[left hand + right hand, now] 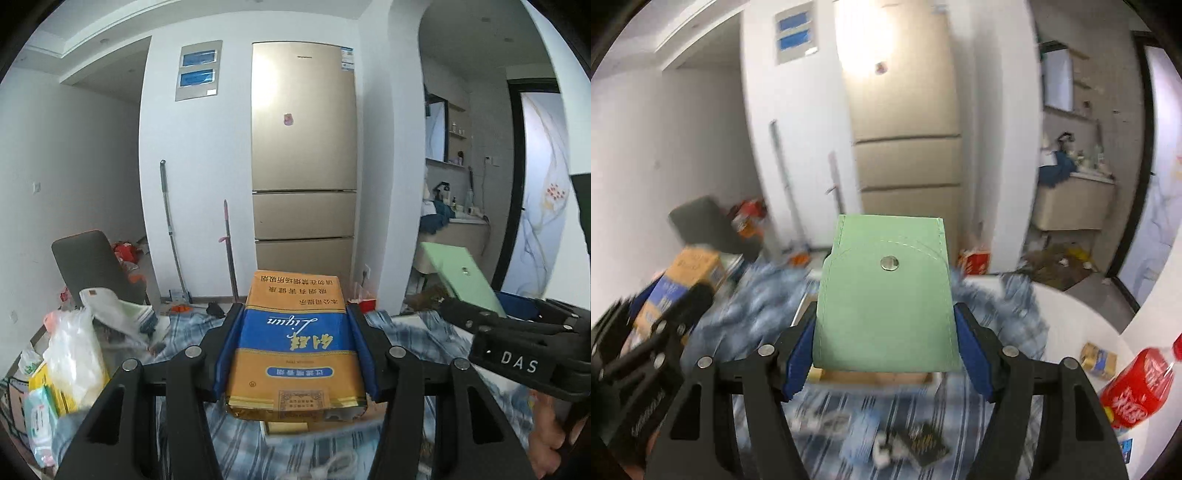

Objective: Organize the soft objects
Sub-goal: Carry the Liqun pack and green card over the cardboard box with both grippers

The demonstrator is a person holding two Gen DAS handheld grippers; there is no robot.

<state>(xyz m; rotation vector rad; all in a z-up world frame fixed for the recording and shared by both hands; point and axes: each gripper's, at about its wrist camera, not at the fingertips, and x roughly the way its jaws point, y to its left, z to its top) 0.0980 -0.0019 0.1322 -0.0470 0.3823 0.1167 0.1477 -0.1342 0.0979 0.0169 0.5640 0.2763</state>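
Note:
My left gripper [295, 347] is shut on a gold and blue cigarette carton [295, 343], held raised above a blue plaid cloth [236, 439]. The carton also shows at the left of the right wrist view [683, 277]. My right gripper [886, 347] is shut on a flat green pouch [886, 295] with a round metal snap, also held up over the cloth. The pouch and the right gripper show at the right of the left wrist view [465, 273]. The right wrist view is blurred by motion.
Plastic bags and tissue packs [62, 369] pile at the left. A red bottle [1137, 384] and a small packet [1099, 360] lie on a white table [1082, 317] at the right. A gold fridge [303, 147], mop handles and a grey chair [92, 266] stand behind.

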